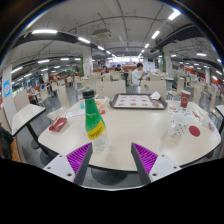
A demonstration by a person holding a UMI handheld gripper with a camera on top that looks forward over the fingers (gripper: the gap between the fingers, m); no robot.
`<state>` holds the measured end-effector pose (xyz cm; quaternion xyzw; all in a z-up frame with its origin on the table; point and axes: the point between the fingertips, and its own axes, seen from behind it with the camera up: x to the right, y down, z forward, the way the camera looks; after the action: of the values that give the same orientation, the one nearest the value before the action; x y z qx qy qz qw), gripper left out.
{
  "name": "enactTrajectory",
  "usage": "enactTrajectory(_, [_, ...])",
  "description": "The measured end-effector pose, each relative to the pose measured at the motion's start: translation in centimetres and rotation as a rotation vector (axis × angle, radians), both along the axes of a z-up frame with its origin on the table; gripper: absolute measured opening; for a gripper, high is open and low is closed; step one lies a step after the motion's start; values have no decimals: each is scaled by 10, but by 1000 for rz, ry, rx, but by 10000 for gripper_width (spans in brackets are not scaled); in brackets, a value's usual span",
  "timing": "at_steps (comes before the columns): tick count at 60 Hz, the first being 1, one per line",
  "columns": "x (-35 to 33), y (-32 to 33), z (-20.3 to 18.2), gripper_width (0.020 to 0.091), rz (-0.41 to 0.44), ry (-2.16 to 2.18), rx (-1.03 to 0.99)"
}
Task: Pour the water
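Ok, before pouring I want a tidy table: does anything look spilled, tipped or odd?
Nothing stands out. The green-labelled bottle stands upright just ahead of the open gripper, and the table shows no spill.

From my seat the counter (130, 128) looks like a smooth, pale laminate with a soft sheen from the ceiling lights. The bottle (93, 118) is clear, glossy plastic with a bright green and yellow label and a green plastic cap. The tray (137, 101) beyond it looks dark and matt with a paler rim. My claw (112, 160) has ribbed purple pads (79, 157) that look rubbery and matt, set on fingers of white plastic. The cup (185, 100) looks like red plastic.
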<state>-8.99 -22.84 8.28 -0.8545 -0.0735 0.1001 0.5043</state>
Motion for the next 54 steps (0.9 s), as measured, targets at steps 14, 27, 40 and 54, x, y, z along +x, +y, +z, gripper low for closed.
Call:
enactTrajectory(14, [-63, 80, -15, 789, -82, 30, 97])
enactTrajectory(27, [-68, 126, -35, 559, -178, -69, 123])
enactTrajectory(40, [-66, 133, -32, 504, -166, -205, 164])
enactTrajectory(54, [-51, 146, -25, 453, -172, -49, 17])
